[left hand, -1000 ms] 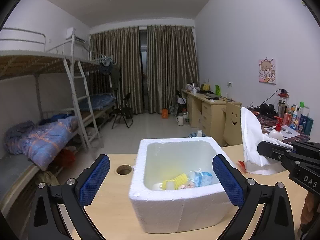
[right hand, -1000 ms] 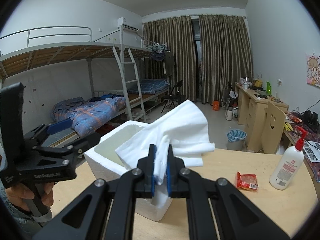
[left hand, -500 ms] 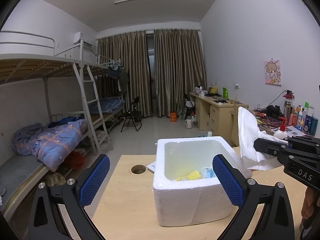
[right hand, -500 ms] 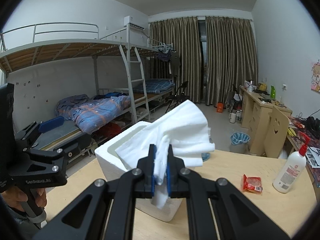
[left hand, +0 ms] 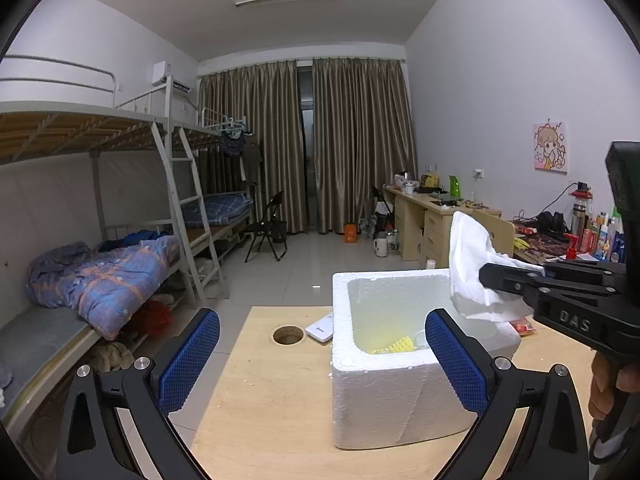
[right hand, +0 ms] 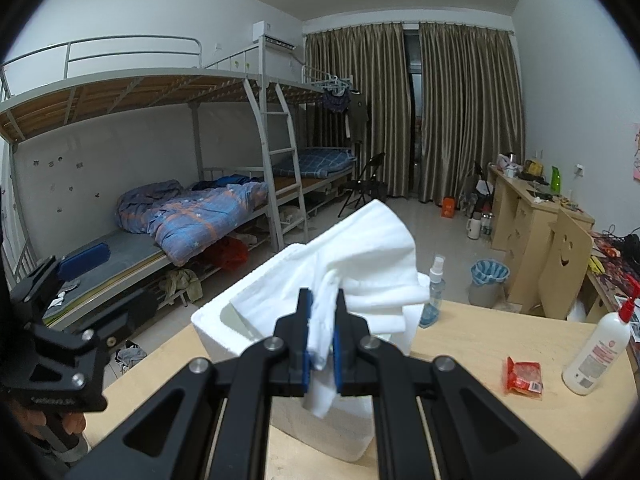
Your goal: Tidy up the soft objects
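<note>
Item one: my right gripper point(right hand: 323, 334), jaws pinched tight on a white cloth point(right hand: 360, 264). The cloth bunches upward and hangs over the near rim of the foam box point(right hand: 224, 320); from the left wrist view the same cloth point(left hand: 470, 256) sits above the box's right wall.

Item two: my left gripper point(left hand: 320, 356), jaws spread wide, nothing between the blue pads point(left hand: 188, 360). It faces the foam box point(left hand: 380, 396) from the near side, not touching it.

Item three: box contents, partly hidden by my right pad. I can see a yellow thing point(left hand: 396, 346) on the floor of the box; other bits there are too small to name.

Item four: the table point(left hand: 260, 400), with a round hole point(left hand: 288, 334) and a small white pack point(left hand: 320, 326) just left of the box.

Item five, right wrist view: a red packet point(right hand: 524, 376) and a white pump bottle point(right hand: 596, 354) lying well right of the box, and a spray bottle point(right hand: 434, 288) behind it.

Item six: beyond the table, a bunk bed point(right hand: 180, 216), a folding chair point(left hand: 268, 228), curtains point(left hand: 352, 140) and a desk point(left hand: 432, 216).
</note>
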A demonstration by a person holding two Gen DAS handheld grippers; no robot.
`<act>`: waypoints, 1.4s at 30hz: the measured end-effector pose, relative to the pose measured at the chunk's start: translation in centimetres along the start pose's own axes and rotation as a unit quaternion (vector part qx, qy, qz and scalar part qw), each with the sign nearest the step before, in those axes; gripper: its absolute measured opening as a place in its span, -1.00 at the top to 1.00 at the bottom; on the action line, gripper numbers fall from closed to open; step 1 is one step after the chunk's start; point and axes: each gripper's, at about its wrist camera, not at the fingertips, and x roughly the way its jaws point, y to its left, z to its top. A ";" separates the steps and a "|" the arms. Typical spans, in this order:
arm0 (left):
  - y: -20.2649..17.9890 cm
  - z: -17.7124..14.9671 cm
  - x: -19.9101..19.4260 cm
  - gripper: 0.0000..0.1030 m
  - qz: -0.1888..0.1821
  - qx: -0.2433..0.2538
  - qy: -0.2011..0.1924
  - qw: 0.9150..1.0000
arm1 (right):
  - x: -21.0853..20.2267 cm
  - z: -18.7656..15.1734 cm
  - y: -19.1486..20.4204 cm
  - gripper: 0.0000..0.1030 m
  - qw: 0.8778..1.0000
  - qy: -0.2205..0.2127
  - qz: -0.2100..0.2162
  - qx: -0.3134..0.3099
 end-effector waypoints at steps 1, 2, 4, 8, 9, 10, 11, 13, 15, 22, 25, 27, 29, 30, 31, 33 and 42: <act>0.2 0.0 0.1 -0.99 0.000 -0.001 0.000 1.000 | 0.3 0.0 -0.1 0.79 1.000 0.002 -0.001 0.002; 0.2 0.0 0.1 -0.99 -0.001 0.000 0.000 1.000 | 0.5 0.0 -0.1 0.79 1.000 0.004 -0.001 0.002; 0.4 -0.1 0.3 -0.99 -0.001 -0.001 0.002 1.000 | 1.0 -0.1 -0.2 0.79 1.000 0.009 -0.001 0.002; 1.1 -0.4 1.0 -0.99 -0.001 -0.008 0.006 1.000 | 2.0 -0.1 -0.2 0.79 1.000 0.021 0.000 0.002; 1.2 -0.5 1.2 -0.99 0.000 -0.009 0.009 1.000 | 2.2 0.0 -0.1 0.79 1.000 0.023 -0.001 0.002; 1.4 -0.6 1.4 -0.99 0.000 -0.010 0.010 1.000 | 2.4 0.0 0.0 0.79 1.000 0.025 -0.001 0.001; 1.6 -0.6 1.6 -0.99 0.000 -0.012 0.012 1.000 | 2.6 0.1 0.2 0.79 1.000 0.026 0.000 0.001; 1.8 -0.7 1.9 -0.99 -0.001 -0.014 0.014 1.000 | 2.8 0.1 0.2 0.79 1.000 0.029 0.001 -0.001; 1.9 -0.9 2.3 -0.99 -0.003 -0.015 0.016 1.000 | 3.2 0.2 0.3 0.79 0.999 0.033 0.002 -0.001; 2.3 -1.2 3.3 -0.99 -0.005 -0.017 0.023 1.000 | 4.9 0.1 0.0 0.68 0.999 0.053 0.004 -0.003; 2.5 -1.4 3.4 -0.99 -0.005 -0.017 0.023 1.000 | 5.1 0.0 -0.1 0.38 0.999 0.053 0.008 0.003; 2.4 -1.3 3.4 -0.99 -0.005 -0.018 0.023 1.000 | 4.9 0.0 -0.2 0.14 0.999 0.051 0.005 0.004; 2.4 -1.4 3.5 -0.99 -0.003 -0.018 0.022 1.000 | 4.5 0.0 -0.2 -0.11 0.999 0.045 -0.001 0.003; 2.2 -1.5 3.4 -0.99 -0.003 -0.019 0.022 1.000 | 4.4 0.1 0.1 -0.22 0.999 0.041 -0.002 0.004; 2.3 -1.5 3.5 -0.99 -0.003 -0.020 0.022 1.000 | 4.2 0.1 0.1 -0.29 0.999 0.038 -0.003 0.005; 2.3 -1.6 3.5 -0.99 -0.003 -0.020 0.023 1.000 | 4.1 0.2 0.0 -0.36 0.999 0.038 -0.006 0.005; 2.5 -1.7 3.3 -0.99 0.002 -0.013 0.022 1.000 | 3.3 0.2 -0.4 -0.57 0.999 0.042 -0.015 0.015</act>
